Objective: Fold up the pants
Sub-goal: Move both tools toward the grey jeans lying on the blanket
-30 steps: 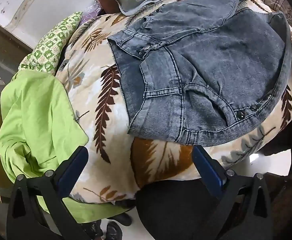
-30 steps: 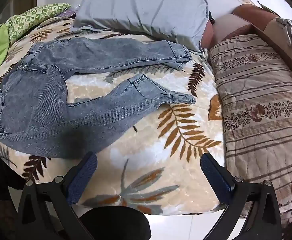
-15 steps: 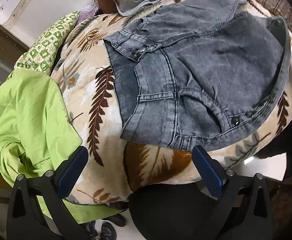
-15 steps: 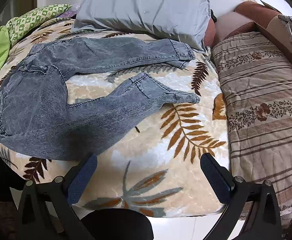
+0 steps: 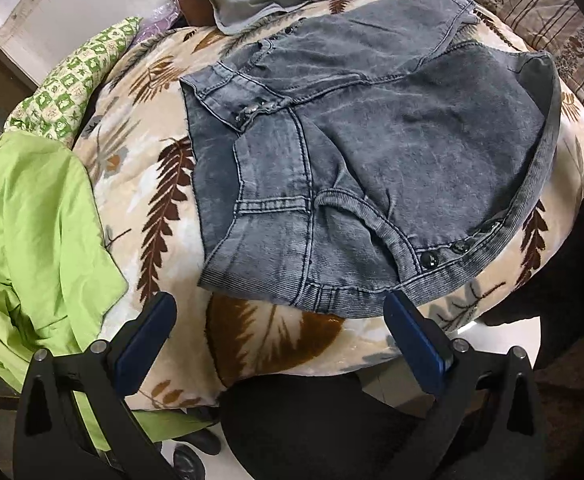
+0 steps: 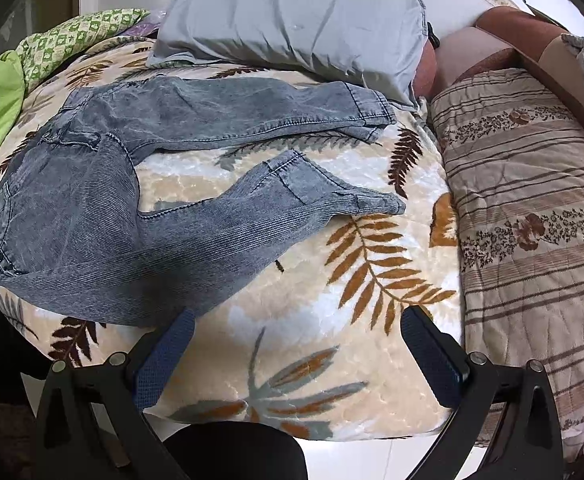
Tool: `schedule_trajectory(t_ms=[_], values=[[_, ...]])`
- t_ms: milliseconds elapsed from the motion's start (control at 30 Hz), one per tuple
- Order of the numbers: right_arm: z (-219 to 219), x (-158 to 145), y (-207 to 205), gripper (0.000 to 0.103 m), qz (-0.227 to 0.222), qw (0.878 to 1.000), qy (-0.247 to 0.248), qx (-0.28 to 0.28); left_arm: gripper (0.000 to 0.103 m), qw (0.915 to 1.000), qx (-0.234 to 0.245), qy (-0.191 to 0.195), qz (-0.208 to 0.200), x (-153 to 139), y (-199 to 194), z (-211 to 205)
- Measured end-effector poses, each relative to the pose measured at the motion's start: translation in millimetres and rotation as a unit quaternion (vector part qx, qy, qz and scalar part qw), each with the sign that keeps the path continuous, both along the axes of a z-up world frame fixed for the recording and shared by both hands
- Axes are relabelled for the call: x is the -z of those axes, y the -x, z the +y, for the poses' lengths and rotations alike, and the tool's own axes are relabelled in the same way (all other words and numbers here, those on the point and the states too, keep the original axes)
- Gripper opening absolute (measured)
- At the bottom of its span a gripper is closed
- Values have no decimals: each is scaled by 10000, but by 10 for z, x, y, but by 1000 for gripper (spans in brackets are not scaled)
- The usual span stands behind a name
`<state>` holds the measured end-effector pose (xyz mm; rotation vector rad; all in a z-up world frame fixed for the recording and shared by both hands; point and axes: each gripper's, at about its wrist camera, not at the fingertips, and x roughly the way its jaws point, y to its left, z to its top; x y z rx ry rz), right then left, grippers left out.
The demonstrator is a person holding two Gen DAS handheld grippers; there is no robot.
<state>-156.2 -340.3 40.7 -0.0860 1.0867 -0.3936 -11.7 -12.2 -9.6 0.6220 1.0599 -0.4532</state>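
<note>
While the grey jeans (image 6: 104, 216) lie unfolded, legs apart, along the leaf-print blanket's (image 6: 311, 344) near edge, left gripper (image 5: 280, 320) and right gripper (image 6: 297, 334) hover wide, empty.

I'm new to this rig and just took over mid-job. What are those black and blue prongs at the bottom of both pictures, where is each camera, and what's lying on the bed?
The prongs are the two fingers of handheld grippers; a person carries one in each hand. Each picture comes from a camera on a gripper, looking forward between its fingers. The left gripper faces the waistband end of the grey jeans. The right gripper looks over the spread legs of the same jeans. Both are open and hold nothing. The jeans lie unfolded on a leaf-print blanket, with a grey pillow behind, a striped quilt to one side and green cloth on the other.
</note>
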Motion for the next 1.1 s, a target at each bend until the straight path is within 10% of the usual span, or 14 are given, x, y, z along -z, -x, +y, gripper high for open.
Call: schedule_trajectory(t_ms=[1100], values=[[-47, 42, 117, 103, -84, 9997, -186, 158, 103, 9985, 23, 476, 256, -78, 145, -169]])
